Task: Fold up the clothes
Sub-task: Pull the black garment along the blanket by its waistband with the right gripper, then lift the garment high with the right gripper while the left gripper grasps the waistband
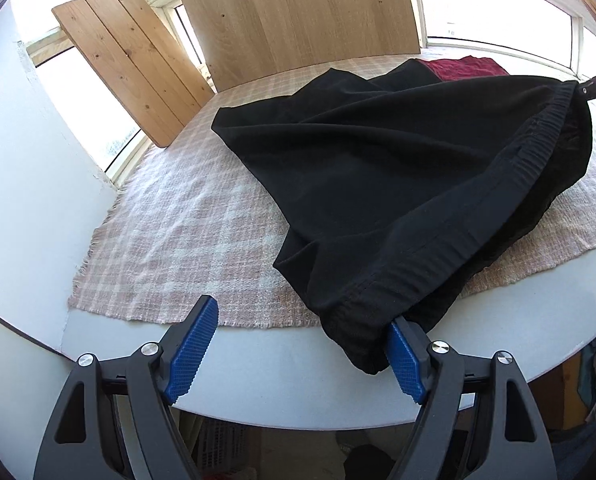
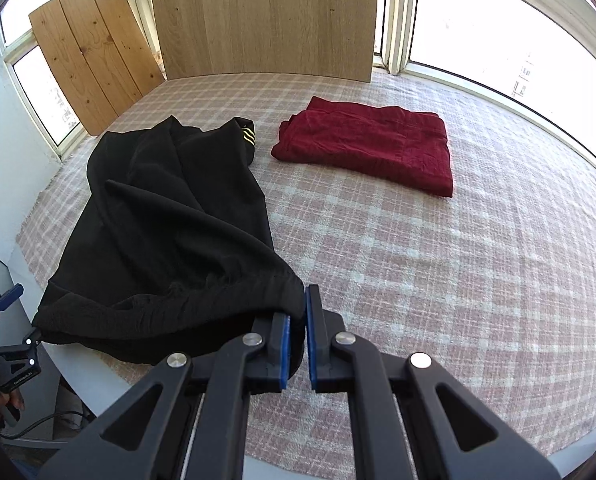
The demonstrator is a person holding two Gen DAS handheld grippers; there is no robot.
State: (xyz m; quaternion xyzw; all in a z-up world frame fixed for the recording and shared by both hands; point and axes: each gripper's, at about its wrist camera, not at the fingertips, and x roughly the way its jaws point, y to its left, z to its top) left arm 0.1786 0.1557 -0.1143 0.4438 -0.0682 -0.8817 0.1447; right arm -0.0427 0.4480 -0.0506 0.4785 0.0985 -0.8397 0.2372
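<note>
The right gripper (image 2: 296, 344) has its jaws pressed together on one end of the elastic waistband of the black shorts (image 2: 170, 224). The left gripper (image 1: 301, 350) stands with its jaws wide apart; the other end of the waistband hangs against the outer side of its right blue pad (image 1: 405, 362), with nothing between the two pads.

The waistband stretches between the two grippers along the near table edge (image 1: 258, 384). From there the shorts run lengthwise away toward the wooden boards (image 2: 258, 16) at the window, leg hems farthest off, a yellow stripe mark (image 2: 248, 135) at one hem. They lie rumpled on the pink checked cloth (image 2: 437, 264). Just beside the hems, apart from them, rests a folded dark red garment (image 2: 371, 144).
</note>
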